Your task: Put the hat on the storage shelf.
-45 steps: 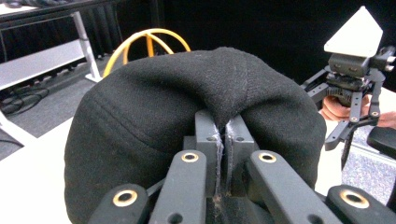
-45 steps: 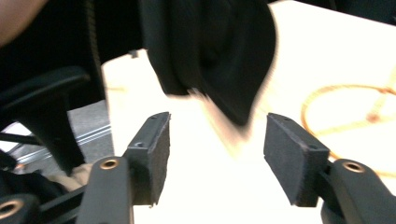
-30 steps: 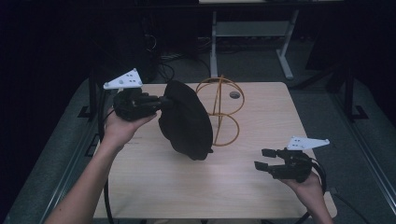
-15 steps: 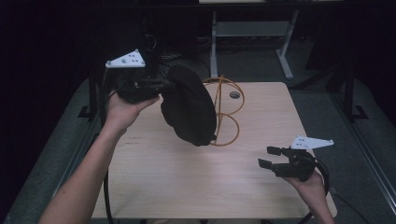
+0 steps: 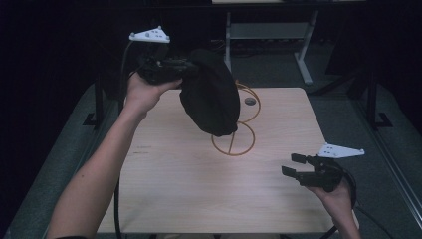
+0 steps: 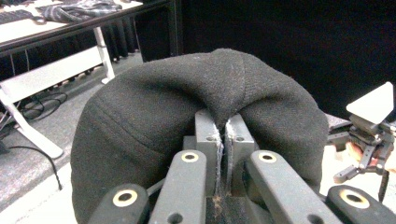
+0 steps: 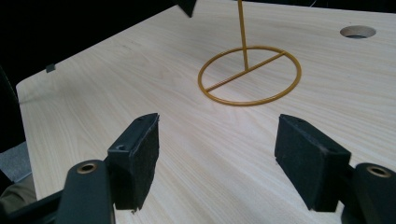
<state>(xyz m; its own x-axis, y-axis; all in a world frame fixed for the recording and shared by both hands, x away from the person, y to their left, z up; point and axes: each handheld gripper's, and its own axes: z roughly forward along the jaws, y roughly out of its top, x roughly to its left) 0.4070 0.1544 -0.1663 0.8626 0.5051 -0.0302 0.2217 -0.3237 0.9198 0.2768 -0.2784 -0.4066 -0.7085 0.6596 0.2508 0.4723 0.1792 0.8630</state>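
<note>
A black knit hat [image 5: 211,94] hangs in the air over the back of the wooden table [image 5: 164,189], held up at its edge by my left gripper [image 5: 185,66], which is shut on it. In the left gripper view the hat [image 6: 154,112] bulges around the closed jaws and my left gripper [image 6: 223,128] pinches its fabric. A gold wire stand [image 5: 234,142] with a ring base stands behind and below the hat, partly hidden. Its base ring [image 7: 250,75] lies ahead in the right gripper view. My right gripper [image 5: 293,165] is open low over the table's front right, with nothing between its pads [image 7: 140,154].
A round cable hole [image 5: 250,101] sits in the table near the back. A white-legged desk [image 5: 268,30] stands beyond the table in the dark room. Bare wood lies between the stand and the right gripper.
My left gripper has lifted the hat up and back, off the table and above the stand. The right gripper has stayed about where it was.
</note>
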